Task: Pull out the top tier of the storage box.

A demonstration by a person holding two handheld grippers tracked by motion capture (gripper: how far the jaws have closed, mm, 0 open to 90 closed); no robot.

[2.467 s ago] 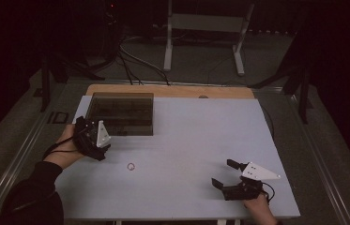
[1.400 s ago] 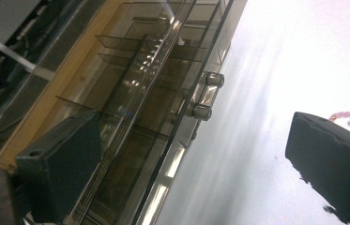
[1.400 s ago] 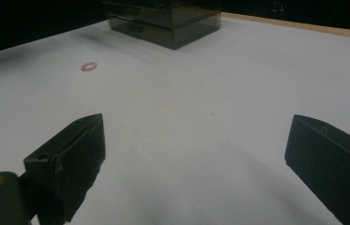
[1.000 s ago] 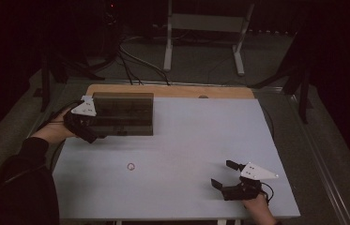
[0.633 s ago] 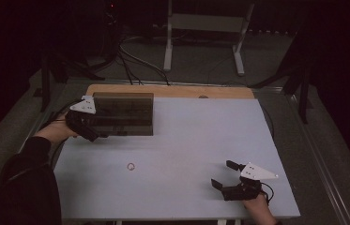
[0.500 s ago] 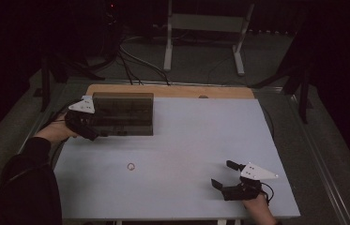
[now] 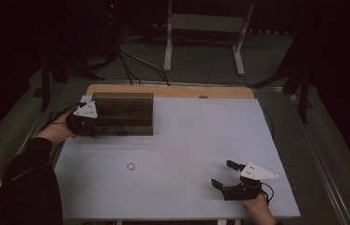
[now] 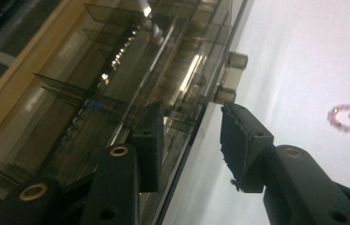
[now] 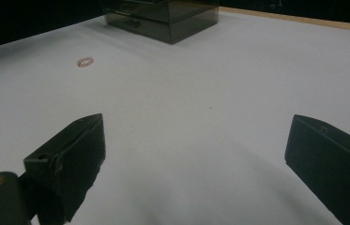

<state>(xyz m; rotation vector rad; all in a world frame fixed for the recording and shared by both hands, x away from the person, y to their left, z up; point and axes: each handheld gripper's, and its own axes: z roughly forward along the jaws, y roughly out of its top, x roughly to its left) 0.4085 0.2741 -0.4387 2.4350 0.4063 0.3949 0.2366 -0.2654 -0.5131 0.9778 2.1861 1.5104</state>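
A smoky see-through drawer box [image 7: 125, 112] stands at the table's back left; in the left gripper view the drawer box [image 8: 116, 70] shows two round knobs [image 8: 229, 77] on its front. My left gripper [image 7: 92, 125] is at the box's left end. Its jaws [image 8: 191, 136] have just been closing and straddle the box's front edge, with a gap still showing on each side. A small pink bead ring [image 7: 131, 166] lies on the table in front of the box. Near the front right edge my right gripper [image 7: 222, 174] rests wide open with nothing between its fingers.
The white table top [image 7: 201, 136] has a wooden strip [image 7: 172, 91] along its far edge. Cables and a metal stand [image 7: 201, 28] are on the floor behind. From the right gripper view the bead ring [image 9: 85, 61] and the drawer box [image 9: 163, 18] lie far ahead.
My left gripper has gone from the table in front of the box up to the box's left end and stayed there. The right gripper has not moved.
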